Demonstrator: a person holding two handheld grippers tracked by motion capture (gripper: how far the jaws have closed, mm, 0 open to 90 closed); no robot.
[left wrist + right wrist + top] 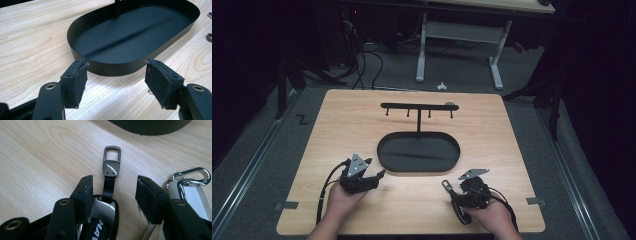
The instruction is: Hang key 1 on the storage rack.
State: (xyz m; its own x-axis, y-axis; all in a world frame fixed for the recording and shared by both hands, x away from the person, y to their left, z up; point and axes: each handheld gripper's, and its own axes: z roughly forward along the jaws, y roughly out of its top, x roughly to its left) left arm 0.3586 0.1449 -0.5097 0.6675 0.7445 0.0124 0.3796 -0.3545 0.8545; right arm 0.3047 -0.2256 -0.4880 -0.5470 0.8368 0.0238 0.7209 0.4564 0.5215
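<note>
Your right gripper (112,195) stands half spread over the black car key fob (103,220), its strap and clasp (112,161) lying on the table (362,115) short of the oval tray (130,37). Only one pad (86,197) looks near it; closing off-centre could skid it into the white fob (192,192). Your left gripper (116,82) hangs spread, empty.

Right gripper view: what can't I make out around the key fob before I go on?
- Key fob: lower body cut off by the bottom edge; left jaw covers its side, lettering partly readable.
- Second key: right jaw hides most of it.
- Grip: pad contact on the fob cannot be told.
- Tray: cut off by the top edge.
- High view: rack hooks too small.
</note>
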